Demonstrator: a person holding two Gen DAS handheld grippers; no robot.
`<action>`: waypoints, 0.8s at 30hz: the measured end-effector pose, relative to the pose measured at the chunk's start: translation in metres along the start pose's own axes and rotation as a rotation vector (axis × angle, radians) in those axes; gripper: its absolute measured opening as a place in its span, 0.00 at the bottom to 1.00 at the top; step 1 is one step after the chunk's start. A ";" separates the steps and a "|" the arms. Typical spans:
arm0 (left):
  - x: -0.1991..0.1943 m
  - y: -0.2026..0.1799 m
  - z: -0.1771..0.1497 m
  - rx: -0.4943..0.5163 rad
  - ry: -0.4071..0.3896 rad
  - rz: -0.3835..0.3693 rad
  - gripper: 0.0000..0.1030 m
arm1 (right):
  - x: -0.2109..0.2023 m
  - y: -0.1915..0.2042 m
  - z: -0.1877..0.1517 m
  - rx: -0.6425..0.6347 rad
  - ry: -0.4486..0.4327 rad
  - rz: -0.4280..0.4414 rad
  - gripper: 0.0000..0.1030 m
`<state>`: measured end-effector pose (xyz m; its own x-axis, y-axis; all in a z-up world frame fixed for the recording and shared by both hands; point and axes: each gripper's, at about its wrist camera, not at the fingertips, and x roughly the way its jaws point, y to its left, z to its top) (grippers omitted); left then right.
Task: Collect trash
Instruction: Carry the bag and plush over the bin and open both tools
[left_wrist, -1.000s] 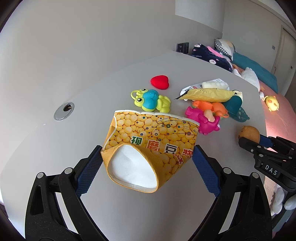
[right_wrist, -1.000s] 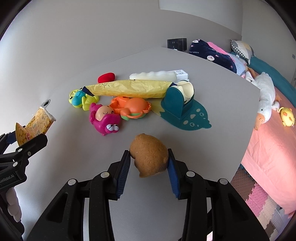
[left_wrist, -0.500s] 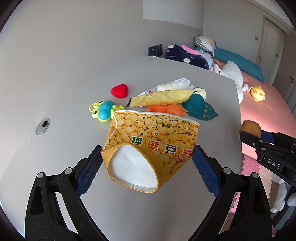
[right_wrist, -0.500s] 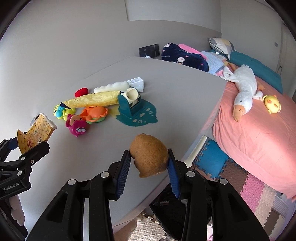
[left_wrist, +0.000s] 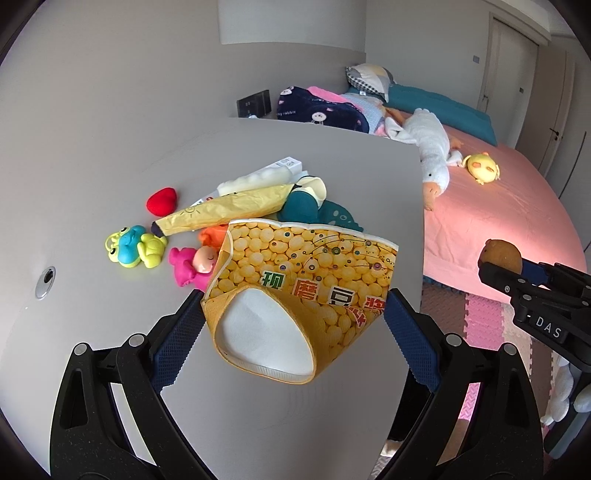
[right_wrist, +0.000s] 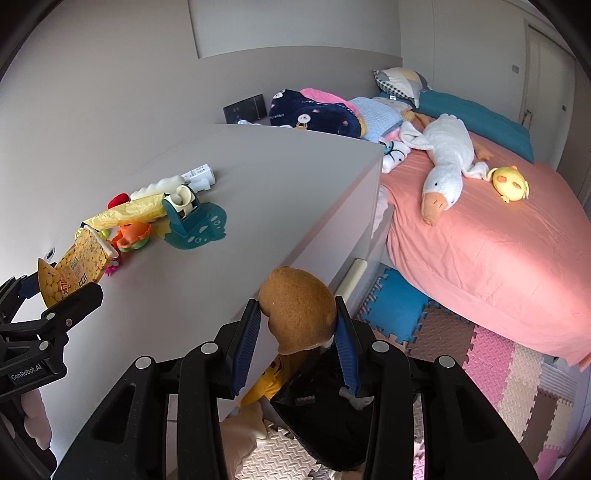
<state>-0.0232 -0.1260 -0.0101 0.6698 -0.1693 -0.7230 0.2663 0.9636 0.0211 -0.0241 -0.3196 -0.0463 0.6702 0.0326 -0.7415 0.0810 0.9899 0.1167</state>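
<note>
My left gripper (left_wrist: 293, 321) is shut on a yellow soy-milk pouch (left_wrist: 306, 273) with a bean pattern, held above the grey table (left_wrist: 258, 413). The pouch also shows in the right wrist view (right_wrist: 75, 264). My right gripper (right_wrist: 295, 326) is shut on a brown lumpy piece of trash (right_wrist: 297, 308), held past the table's edge, above a black bin bag (right_wrist: 325, 417) on the floor. The brown piece also shows in the left wrist view (left_wrist: 503, 254).
On the table lie a long yellow wrapper (left_wrist: 229, 208), a white tube (left_wrist: 258, 175), a red heart (left_wrist: 161, 201), a frog toy (left_wrist: 135, 247), a pink toy (left_wrist: 192, 264), an orange toy (right_wrist: 131, 236) and a teal toy (right_wrist: 192, 225). A pink bed (right_wrist: 491, 240) with plush toys stands right.
Both grippers have drawn back from the toys toward the table's edge. The right gripper with the brown piece has moved off the table, over the black bag.
</note>
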 end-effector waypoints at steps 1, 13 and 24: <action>0.001 -0.004 0.001 0.008 0.001 -0.007 0.90 | 0.000 -0.004 -0.001 0.010 -0.001 -0.004 0.40; 0.011 -0.060 0.009 0.100 0.013 -0.078 0.90 | -0.011 -0.058 -0.006 0.103 -0.013 -0.072 0.40; 0.022 -0.114 0.013 0.195 0.032 -0.137 0.90 | -0.022 -0.106 -0.015 0.196 -0.025 -0.114 0.40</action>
<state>-0.0300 -0.2422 -0.0195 0.5970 -0.2864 -0.7494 0.4839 0.8736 0.0516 -0.0583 -0.4231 -0.0527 0.6667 -0.0840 -0.7406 0.2976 0.9410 0.1611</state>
